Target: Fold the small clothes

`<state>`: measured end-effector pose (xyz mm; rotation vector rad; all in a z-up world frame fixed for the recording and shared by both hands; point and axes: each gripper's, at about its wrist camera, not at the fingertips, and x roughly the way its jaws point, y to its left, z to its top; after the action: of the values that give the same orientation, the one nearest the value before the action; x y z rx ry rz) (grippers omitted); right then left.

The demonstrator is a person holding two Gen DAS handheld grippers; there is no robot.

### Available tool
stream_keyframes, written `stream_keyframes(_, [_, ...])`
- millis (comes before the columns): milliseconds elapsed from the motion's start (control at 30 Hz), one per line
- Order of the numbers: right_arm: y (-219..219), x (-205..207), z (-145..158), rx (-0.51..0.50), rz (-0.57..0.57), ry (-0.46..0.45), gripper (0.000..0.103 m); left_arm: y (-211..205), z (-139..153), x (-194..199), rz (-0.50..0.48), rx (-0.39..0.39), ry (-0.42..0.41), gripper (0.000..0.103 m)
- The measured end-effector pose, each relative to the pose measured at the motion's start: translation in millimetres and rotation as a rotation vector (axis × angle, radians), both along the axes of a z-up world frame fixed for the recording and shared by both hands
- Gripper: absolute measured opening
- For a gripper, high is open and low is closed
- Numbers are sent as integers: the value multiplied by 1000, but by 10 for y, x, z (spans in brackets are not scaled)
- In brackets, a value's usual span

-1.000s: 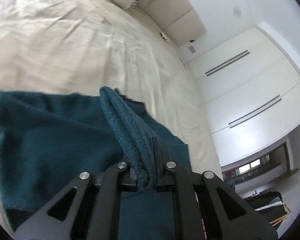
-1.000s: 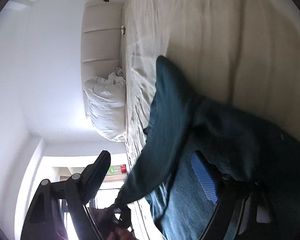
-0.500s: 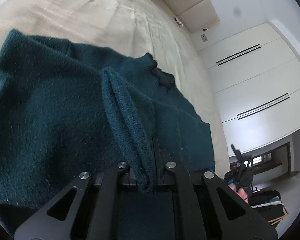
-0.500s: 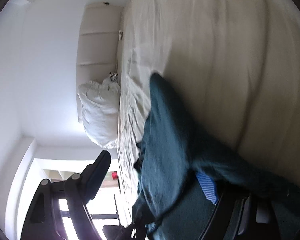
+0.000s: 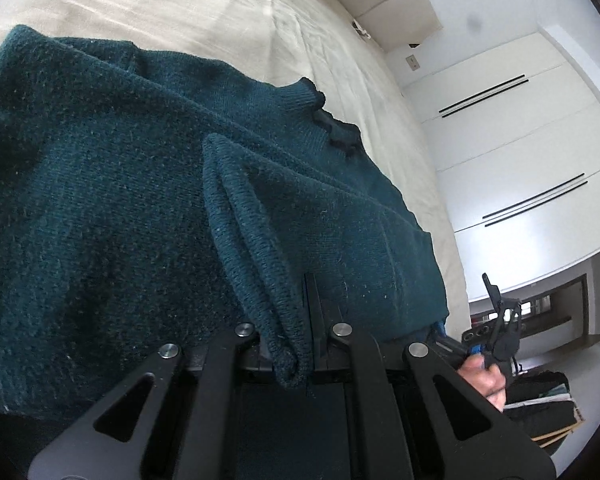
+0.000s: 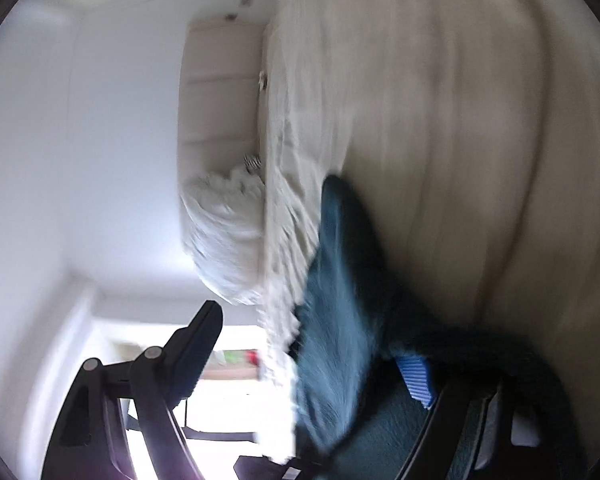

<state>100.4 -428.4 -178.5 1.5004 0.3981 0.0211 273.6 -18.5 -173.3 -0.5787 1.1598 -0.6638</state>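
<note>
Sweater (image 5: 120,208), dark teal knit, has a ribbed fold pinched in the left gripper (image 5: 300,320) while its body lies on the cream bed (image 5: 180,4); the right gripper (image 6: 312,364) stands spread, cloth draped over one finger.

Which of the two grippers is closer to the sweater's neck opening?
Left. The left gripper is shut on a fold of the teal sweater, just below its collar. The right gripper is open at the sweater's far edge.
</note>
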Motion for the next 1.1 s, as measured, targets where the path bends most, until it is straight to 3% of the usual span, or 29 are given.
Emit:
stream_keyframes(100, [227, 154, 114, -40, 88, 3, 85, -47, 21, 13, -4, 10, -5, 7])
stream_keyframes(200, [139, 196, 194, -92, 37, 7, 85, -77, 19, 31, -8, 4, 3, 7])
stream_keyframes(467, [-203, 83, -80, -5, 2, -5, 64, -124, -28, 50, -22, -2, 5, 7])
stream_keyframes(633, [-176, 101, -100, -46, 23, 6, 64, -115, -59, 176, -20, -18, 8, 7])
stream_keyframes(833, [-175, 120, -72, -52, 36, 14, 63, -234, 138, 307, -49, 35, -65, 7])
stream_keyframes(967, [-181, 131, -52, -59, 42, 14, 64, -204, 197, 324, -34, -26, -120, 7])
stream_keyframes(1067, [-189, 121, -79, -53, 39, 0, 64, -277, 239, 291, -53, 40, -175, 7])
stream_keyframes(1100, [-192, 116, -98, -51, 38, 1, 63, -289, 140, 310, -52, 71, -146, 7])
